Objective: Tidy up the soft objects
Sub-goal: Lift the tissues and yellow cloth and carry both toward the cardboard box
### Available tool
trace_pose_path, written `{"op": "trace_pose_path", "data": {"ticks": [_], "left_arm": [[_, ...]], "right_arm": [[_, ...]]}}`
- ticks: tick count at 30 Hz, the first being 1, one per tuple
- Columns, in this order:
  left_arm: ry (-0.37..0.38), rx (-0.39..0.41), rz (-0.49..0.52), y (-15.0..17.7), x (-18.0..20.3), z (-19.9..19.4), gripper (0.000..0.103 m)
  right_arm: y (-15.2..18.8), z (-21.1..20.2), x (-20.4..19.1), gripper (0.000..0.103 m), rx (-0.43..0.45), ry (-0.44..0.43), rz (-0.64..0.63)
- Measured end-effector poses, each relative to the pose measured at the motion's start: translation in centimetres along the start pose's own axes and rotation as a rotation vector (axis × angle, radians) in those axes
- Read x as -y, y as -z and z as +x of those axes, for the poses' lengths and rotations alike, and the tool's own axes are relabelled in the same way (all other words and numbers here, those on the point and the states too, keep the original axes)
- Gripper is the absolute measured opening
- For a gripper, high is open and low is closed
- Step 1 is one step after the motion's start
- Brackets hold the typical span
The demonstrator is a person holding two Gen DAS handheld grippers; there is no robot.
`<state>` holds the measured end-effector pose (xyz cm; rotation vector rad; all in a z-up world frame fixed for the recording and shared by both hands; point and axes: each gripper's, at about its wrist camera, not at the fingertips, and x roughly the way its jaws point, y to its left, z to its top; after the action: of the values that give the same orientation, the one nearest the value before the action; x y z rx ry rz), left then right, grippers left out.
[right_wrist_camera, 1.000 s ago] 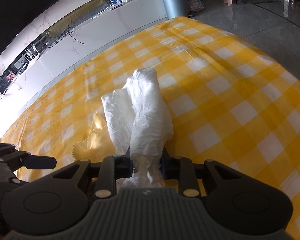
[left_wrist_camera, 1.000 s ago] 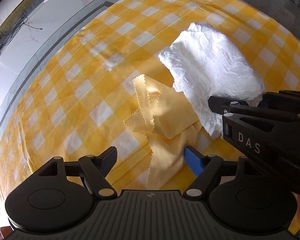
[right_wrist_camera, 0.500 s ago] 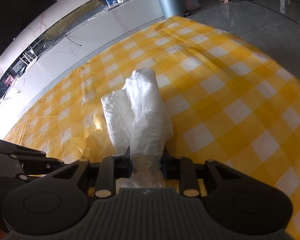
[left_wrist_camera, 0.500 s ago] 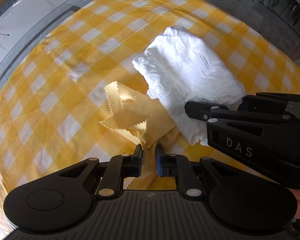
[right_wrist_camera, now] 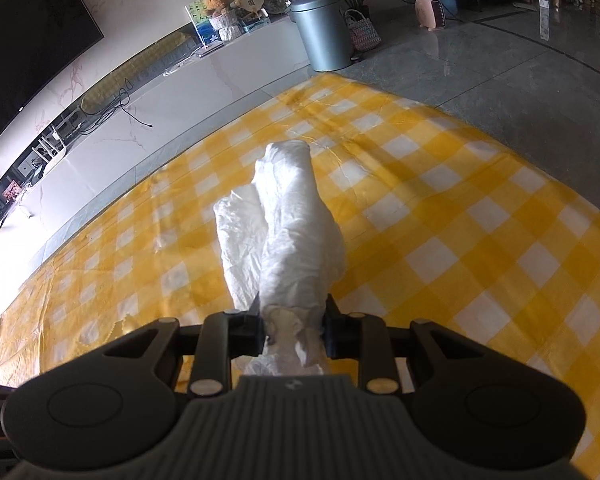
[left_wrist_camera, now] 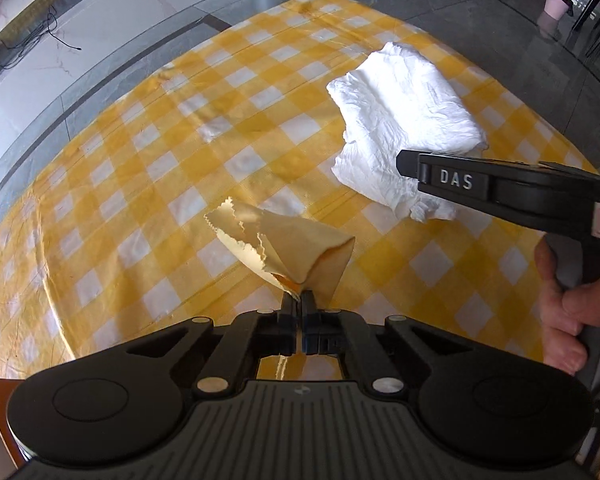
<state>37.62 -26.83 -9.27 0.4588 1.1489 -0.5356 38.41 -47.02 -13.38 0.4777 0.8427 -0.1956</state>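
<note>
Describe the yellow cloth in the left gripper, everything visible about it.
The yellow cloth is a small, thin piece of pale yellow fabric with zigzag pinked edges. It is folded over on itself and pinched at its lower corner by the left gripper, whose jaws are shut on it. It appears lifted off the checked tablecloth, fanning up and forward from the fingertips. A strip hangs below the jaws. It sits apart from the white cloth.

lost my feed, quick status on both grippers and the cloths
Left gripper shut on yellow cloth, lifted off checkered tablecloth. Right gripper shut on white cloth. Nothing in the way.
</note>
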Motion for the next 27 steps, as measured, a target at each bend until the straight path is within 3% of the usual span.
{"op": "trace_pose_path", "data": {"ticks": [15, 20, 27], "left_arm": [[0.114, 0.169, -0.071, 5.9, -0.3, -9.7, 0.002], [0.137, 0.224, -0.065, 7.8, -0.5, -11.4, 0.002], [0.207, 0.283, -0.147, 9.0, -2.5, -12.3, 0.002]], "right_arm": [[1.6, -1.8, -1.3, 0.026, 0.001, 0.002, -0.064], [2.9, -1.8, -2.0, 0.026, -0.012, 0.012, -0.093], [4.4, -2.5, -2.9, 0.026, 0.0, -0.008, -0.101]]}}
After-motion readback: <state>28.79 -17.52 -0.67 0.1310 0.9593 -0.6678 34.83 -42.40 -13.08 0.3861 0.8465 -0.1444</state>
